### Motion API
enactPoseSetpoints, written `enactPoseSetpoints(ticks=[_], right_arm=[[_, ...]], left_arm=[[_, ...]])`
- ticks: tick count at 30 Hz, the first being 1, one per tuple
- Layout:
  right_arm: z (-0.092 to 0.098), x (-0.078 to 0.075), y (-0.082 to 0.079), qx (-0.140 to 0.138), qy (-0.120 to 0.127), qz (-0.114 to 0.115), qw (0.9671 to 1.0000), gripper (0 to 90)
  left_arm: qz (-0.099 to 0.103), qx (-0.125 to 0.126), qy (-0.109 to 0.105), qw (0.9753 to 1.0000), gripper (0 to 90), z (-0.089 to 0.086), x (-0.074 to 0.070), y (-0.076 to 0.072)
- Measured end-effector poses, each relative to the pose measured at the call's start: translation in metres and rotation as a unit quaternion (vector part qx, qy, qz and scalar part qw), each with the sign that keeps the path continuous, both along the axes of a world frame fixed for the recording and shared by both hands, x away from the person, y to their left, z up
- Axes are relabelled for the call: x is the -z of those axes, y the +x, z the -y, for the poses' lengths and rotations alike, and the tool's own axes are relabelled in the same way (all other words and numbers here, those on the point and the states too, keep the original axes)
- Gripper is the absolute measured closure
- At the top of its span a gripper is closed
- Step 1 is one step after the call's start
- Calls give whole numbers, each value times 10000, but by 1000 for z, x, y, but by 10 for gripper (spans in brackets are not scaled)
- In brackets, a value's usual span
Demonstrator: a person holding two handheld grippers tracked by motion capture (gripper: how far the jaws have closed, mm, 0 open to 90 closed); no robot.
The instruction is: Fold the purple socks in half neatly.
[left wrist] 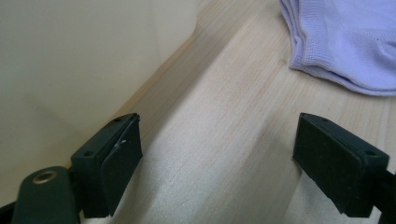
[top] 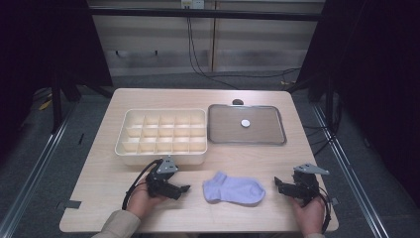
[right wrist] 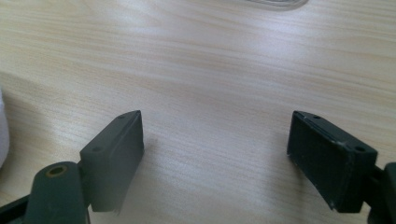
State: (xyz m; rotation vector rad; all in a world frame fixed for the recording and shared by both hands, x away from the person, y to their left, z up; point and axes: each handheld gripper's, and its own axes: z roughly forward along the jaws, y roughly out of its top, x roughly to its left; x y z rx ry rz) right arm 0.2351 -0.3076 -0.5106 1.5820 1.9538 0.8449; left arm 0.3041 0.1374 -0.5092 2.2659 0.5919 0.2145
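Observation:
A pale lavender sock (top: 234,190) lies flat on the wooden table (top: 99,183), near its front edge, between my two grippers. My left gripper (top: 182,189) rests on the table just left of the sock, pointing at it, jaws open and empty. In the left gripper view (left wrist: 217,140) the sock (left wrist: 345,42) lies ahead at the upper right, apart from the jaws. My right gripper (top: 278,184) sits a short way right of the sock, open with nothing between its jaws. The right gripper view (right wrist: 215,144) has bare wood between the jaws and a sliver of sock (right wrist: 2,135) at the left edge.
A cream divided organiser box (top: 161,136) stands just behind the left gripper; its wall (left wrist: 84,56) is close on that gripper's left. A shallow metal tray (top: 267,136) with a small white round piece (top: 245,123) sits at the back right.

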Motion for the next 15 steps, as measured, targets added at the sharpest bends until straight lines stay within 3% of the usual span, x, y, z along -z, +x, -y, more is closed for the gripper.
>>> enactPoseSetpoints(ticks=[15], right_arm=[[-1, 0, -2, -158, 1, 30, 9999, 215]], left_arm=[[4, 22, -11, 10000, 140, 1, 0, 0]])
